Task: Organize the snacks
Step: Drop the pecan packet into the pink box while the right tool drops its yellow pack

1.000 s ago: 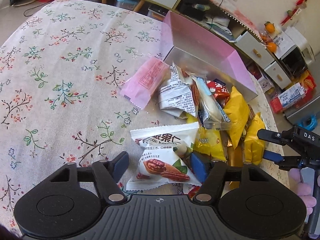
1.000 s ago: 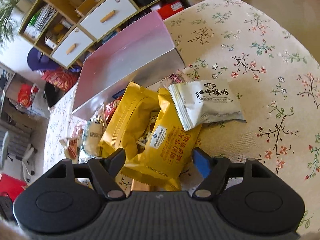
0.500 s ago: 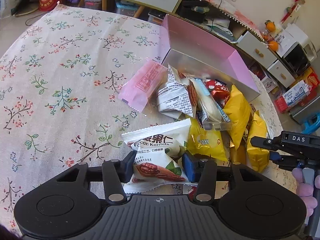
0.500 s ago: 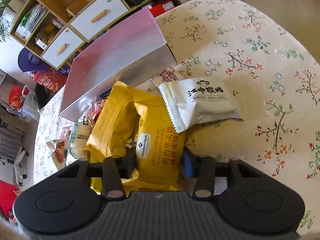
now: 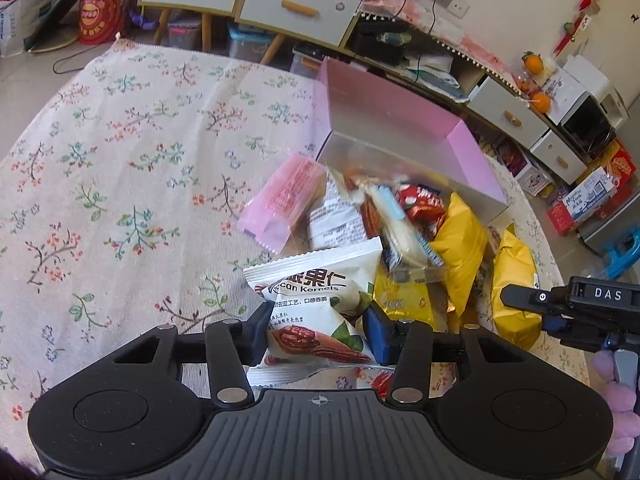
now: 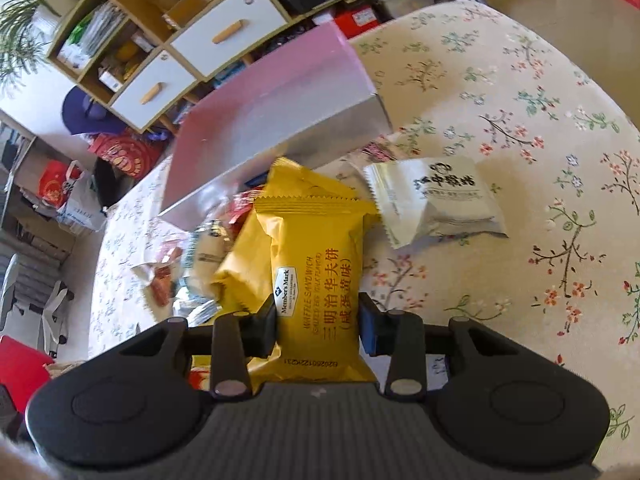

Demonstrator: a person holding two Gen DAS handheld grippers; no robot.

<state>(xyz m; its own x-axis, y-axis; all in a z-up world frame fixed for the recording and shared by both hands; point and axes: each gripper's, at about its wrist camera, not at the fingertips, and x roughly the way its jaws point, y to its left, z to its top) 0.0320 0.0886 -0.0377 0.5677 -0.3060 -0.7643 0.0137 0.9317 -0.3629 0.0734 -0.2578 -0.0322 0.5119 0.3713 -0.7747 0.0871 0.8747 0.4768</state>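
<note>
On my left wrist view, the left gripper (image 5: 316,334) has just been closing and its jaws now pinch the white pecan packet (image 5: 320,304) at lower centre; I read "can Kernels" under large Chinese characters, with pecans pictured below. The packet's long axis runs up the frame, away from me, its crimped top edge pointing toward the pile. Above it sits the snack heap (image 5: 384,224): a pink wrapper (image 5: 284,200) at centre, a white printed pack, a red one, several yellow ones. The open pink box (image 5: 404,136) lies upper centre on the floral tablecloth (image 5: 120,160), its mouth facing the heap. Only this view shows the other rig: at right edge the right gripper (image 5: 552,312) comes in, marked "DAS", by a yellow packet. Switching to my right wrist view, the jaws here have just been closing too and now squeeze the yellow waffle packet (image 6: 316,280) at centre; I read "Member's Mark", "WAFFLE SANDWICH" and orange Chinese text, all running lengthwise. Its long axis points up the frame toward the box, crimped end farthest from me. Only this view shows the white monkey-logo packet (image 6: 436,200) lying right of centre on the cloth, and a second yellow packet (image 6: 248,256) just behind the held one on the left.
</note>
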